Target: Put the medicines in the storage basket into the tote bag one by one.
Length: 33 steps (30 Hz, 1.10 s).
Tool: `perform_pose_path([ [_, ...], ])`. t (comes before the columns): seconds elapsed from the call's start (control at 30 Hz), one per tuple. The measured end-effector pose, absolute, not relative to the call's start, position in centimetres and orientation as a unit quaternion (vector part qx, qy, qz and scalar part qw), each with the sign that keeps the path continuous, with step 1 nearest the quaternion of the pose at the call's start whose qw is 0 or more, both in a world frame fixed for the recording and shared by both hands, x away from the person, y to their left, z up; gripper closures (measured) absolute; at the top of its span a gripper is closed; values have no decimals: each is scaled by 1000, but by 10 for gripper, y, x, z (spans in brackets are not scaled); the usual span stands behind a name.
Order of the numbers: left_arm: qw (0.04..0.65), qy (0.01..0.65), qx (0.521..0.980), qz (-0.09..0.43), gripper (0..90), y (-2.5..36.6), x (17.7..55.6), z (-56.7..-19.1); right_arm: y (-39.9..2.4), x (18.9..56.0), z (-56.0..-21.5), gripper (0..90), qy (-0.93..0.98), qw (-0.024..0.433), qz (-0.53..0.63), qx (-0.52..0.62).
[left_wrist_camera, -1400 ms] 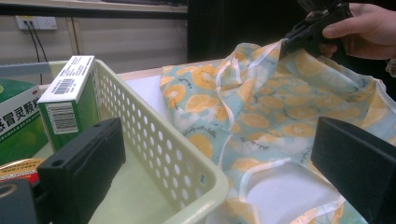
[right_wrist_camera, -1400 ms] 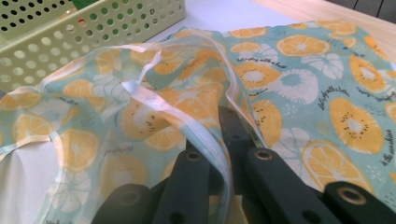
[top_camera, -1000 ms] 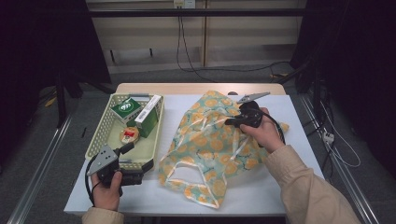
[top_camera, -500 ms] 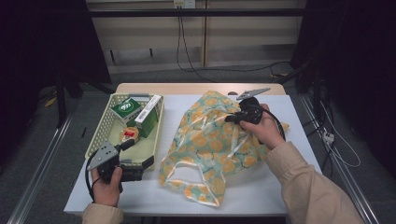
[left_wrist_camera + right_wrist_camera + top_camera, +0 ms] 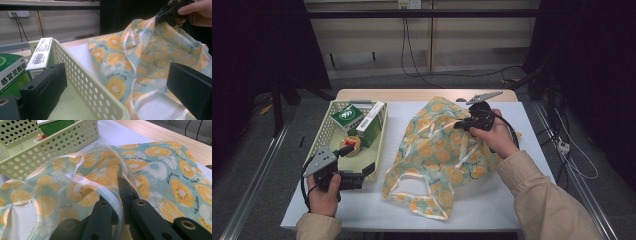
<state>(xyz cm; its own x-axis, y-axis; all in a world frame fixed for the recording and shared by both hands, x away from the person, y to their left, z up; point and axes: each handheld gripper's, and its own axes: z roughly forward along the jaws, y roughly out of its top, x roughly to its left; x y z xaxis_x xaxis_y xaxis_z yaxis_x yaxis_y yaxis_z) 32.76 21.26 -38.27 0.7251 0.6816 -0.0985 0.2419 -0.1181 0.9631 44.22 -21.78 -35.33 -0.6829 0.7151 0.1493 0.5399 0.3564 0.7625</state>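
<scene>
A thin bag [image 5: 437, 150] printed with orange slices lies spread on the white table. My right gripper [image 5: 458, 125] is shut on the bag's white-edged rim [image 5: 115, 195] and holds that edge up off the table. My left gripper [image 5: 364, 172] is open at the near right corner of the pale green perforated basket [image 5: 324, 137]. In the left gripper view one jaw is inside the basket wall [image 5: 82, 82] and the other is outside, over the bag [image 5: 150, 55]. Neither jaw presses on the wall.
The basket holds two green medicine boxes [image 5: 347, 116] [image 5: 371, 122] and a small red and white item [image 5: 351, 146]. The bag's looped handles [image 5: 422, 192] lie toward the table's near edge. Cables run on the floor to the right.
</scene>
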Motion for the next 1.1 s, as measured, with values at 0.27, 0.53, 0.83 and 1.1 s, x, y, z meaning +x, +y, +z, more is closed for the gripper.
perform_pose_path([
  [0.27, 583, 323, 722, 184, 29, 214, 335, -376, -217, 441, -355, 899, 818, 104, 419, 381],
  [0.53, 581, 325, 723, 184, 29, 217, 346, -369, -222, 440, -359, 900, 816, 103, 419, 385],
  [0.83, 577, 332, 723, 183, 29, 220, 358, -362, -225, 437, -361, 900, 815, 104, 418, 388],
  [1.1, 567, 337, 728, 187, 29, 225, 375, -357, -227, 435, -360, 900, 816, 105, 417, 386],
])
